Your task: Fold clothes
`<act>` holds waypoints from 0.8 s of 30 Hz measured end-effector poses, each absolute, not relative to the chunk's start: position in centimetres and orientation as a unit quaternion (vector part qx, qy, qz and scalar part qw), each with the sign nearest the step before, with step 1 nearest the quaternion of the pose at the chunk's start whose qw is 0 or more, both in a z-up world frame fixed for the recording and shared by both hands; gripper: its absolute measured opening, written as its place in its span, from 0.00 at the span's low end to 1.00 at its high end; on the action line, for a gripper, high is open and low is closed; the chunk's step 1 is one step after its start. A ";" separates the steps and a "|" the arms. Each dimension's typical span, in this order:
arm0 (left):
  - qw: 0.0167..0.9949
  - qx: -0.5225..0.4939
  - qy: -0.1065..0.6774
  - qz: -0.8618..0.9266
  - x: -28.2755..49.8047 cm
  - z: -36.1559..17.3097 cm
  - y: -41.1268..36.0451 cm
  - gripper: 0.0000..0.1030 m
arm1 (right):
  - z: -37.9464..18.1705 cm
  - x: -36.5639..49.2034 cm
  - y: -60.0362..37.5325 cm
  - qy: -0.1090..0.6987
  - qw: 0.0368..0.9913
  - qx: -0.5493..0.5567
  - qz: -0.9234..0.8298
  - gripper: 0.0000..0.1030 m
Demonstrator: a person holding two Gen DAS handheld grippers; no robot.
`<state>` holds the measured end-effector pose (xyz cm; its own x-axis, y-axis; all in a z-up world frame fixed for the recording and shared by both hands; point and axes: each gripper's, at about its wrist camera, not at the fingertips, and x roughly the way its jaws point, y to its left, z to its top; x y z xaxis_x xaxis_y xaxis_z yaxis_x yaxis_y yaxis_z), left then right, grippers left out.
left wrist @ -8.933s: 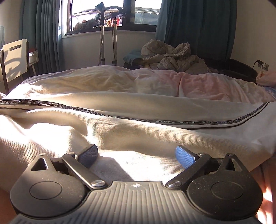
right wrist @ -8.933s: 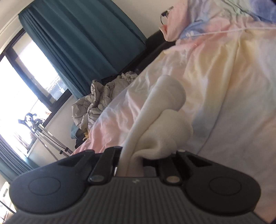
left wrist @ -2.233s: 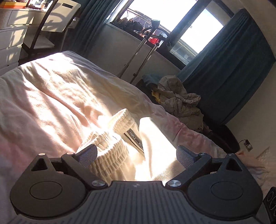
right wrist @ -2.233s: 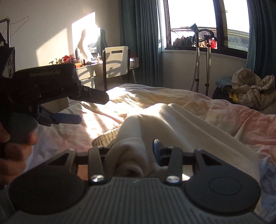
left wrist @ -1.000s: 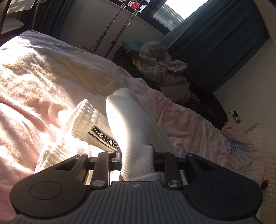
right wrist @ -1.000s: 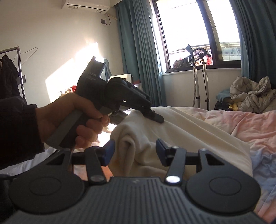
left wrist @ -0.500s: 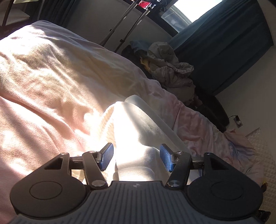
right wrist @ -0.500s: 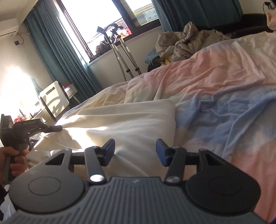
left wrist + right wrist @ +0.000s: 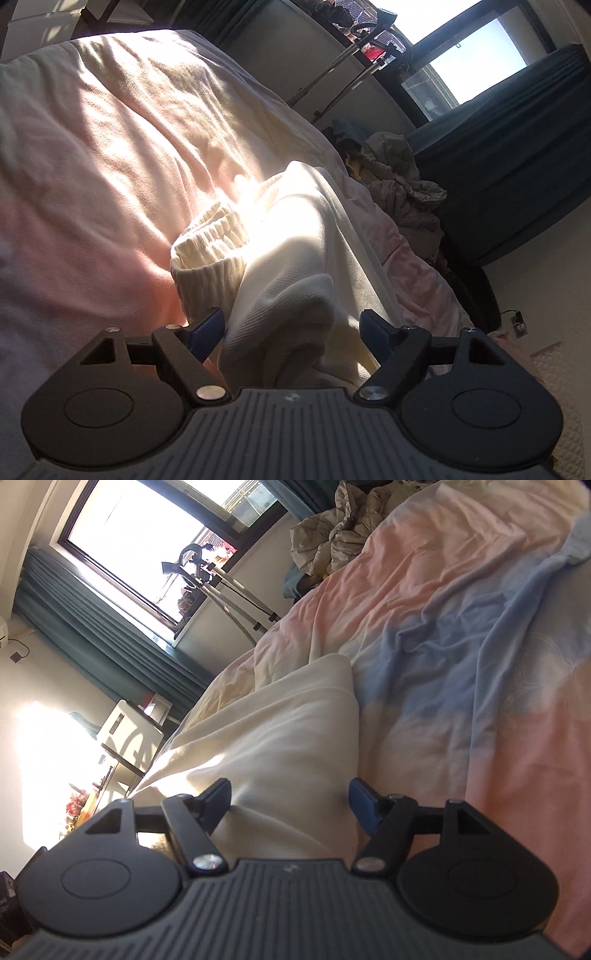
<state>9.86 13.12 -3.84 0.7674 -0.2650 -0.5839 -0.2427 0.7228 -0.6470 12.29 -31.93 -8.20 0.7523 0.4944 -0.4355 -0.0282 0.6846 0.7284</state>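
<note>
A cream knit garment (image 9: 295, 258) lies folded over on the bed, its ribbed hem (image 9: 210, 240) bunched at the left in the left wrist view. My left gripper (image 9: 291, 332) is low over its near end, jaws opening, a fold of cloth between the blue pads but not pinched. In the right wrist view the same cream garment (image 9: 280, 738) runs away from my right gripper (image 9: 290, 805). Its jaws are opening too, with cloth lying loose between the pads.
The bed has a pink, cream and blue sheet (image 9: 461, 657). A heap of grey clothes (image 9: 402, 184) lies beyond the bed near dark teal curtains (image 9: 517, 166). Crutches (image 9: 221, 587) lean by the window, and a white chair (image 9: 129, 734) stands at the left.
Both grippers let go of the garment and their jaws spread. The raised fold dropped onto the bed. The right view rolled and sank towards the sheet; the left gripper moved lower over the cloth.
</note>
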 end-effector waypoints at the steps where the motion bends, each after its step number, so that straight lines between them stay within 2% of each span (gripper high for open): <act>1: 0.863 -0.370 0.344 0.003 10.2 -4.1 12.7 0.78 | -8.4 12.4 -31.9 0.318 0.859 0.371 0.152 0.72; 2: 0.862 -0.369 0.347 0.013 10.5 -4.3 12.3 0.73 | -8.6 12.6 -31.8 0.319 0.856 0.376 0.154 0.72; 5: 0.867 -0.364 0.340 0.025 11.6 -4.3 11.9 0.39 | -9.3 13.1 -31.6 0.318 0.854 0.383 0.153 0.75; 6: 0.866 -0.368 0.339 0.025 12.0 -4.1 11.9 0.34 | -9.5 13.2 -31.5 0.317 0.854 0.384 0.153 0.75; 9: 0.870 -0.381 0.312 -0.008 12.4 -3.1 13.1 0.26 | -9.9 13.4 -31.5 0.319 0.852 0.386 0.154 0.75; 13: 0.867 -0.410 0.282 -0.036 13.4 -2.3 15.4 0.25 | -10.0 13.3 -31.3 0.313 0.851 0.388 0.165 0.76; 18: 0.848 -0.438 0.297 -0.001 13.7 -7.2 17.0 0.25 | -9.6 13.4 -30.4 0.312 0.857 0.368 0.182 0.75; 20: 0.848 -0.441 0.294 -0.002 13.4 -7.3 16.9 0.26 | -9.9 13.7 -30.2 0.319 0.856 0.364 0.181 0.76; 23: 0.847 -0.445 0.289 -0.004 13.0 -7.4 16.7 0.30 | -10.3 14.1 -30.4 0.323 0.852 0.371 0.178 0.75; 24: 0.848 -0.442 0.291 -0.003 12.8 -7.2 16.6 0.36 | -10.5 14.2 -30.5 0.325 0.850 0.375 0.176 0.75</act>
